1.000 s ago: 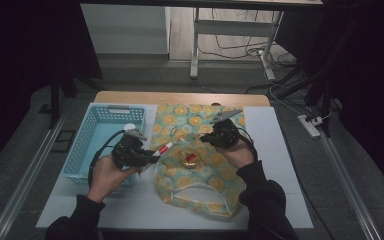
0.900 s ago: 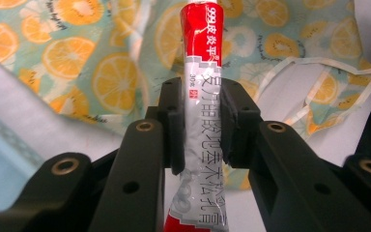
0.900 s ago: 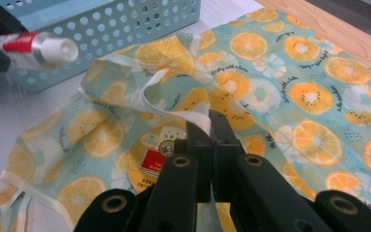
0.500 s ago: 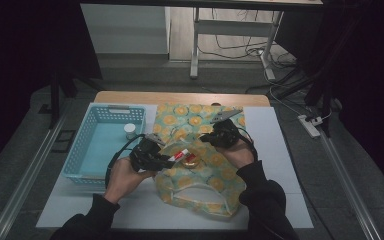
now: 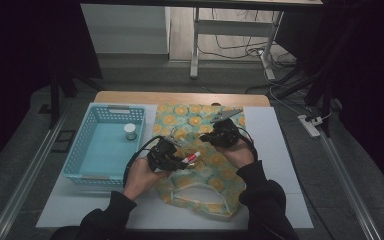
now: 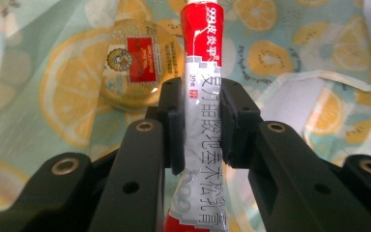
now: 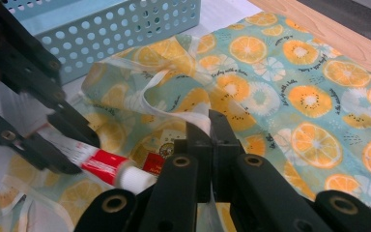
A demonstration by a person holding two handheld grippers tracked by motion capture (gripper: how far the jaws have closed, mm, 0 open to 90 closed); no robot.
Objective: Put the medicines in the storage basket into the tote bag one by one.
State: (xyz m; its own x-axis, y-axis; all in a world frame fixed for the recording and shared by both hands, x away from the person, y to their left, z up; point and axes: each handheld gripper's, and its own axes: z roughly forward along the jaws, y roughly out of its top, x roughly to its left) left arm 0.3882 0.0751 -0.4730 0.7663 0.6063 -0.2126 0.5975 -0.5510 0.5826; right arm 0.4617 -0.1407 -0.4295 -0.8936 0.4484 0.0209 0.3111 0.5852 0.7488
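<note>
the red and white tube (image 6: 204,96) was clamped crosswise between the pads of the left claw (image 6: 202,123), its white cap (image 7: 134,180) pointing toward the right claw (image 7: 204,140). the tube was held just above the mouth of the orange-print cloth bag (image 5: 200,175), which lay flat on the table (image 5: 275,150). a round gold tin with a red label (image 6: 137,65) lay on the bag's fabric directly beyond the tube, near its red end. the right claw stood fully closed, pinching the white-edged rim of the bag (image 7: 174,104) and holding it lifted beside the tube. relative to the bag, the light blue perforated basket (image 5: 97,150) sat just to its left on the table, close to the bag's edge. a small white-capped jar (image 5: 130,131) stood inside the basket, near its far right corner, well apart from the tube. in the high view both of the person's hands were over the bag, the left hand (image 5: 142,172) at its left edge, the right hand (image 5: 237,152) over its middle.
</note>
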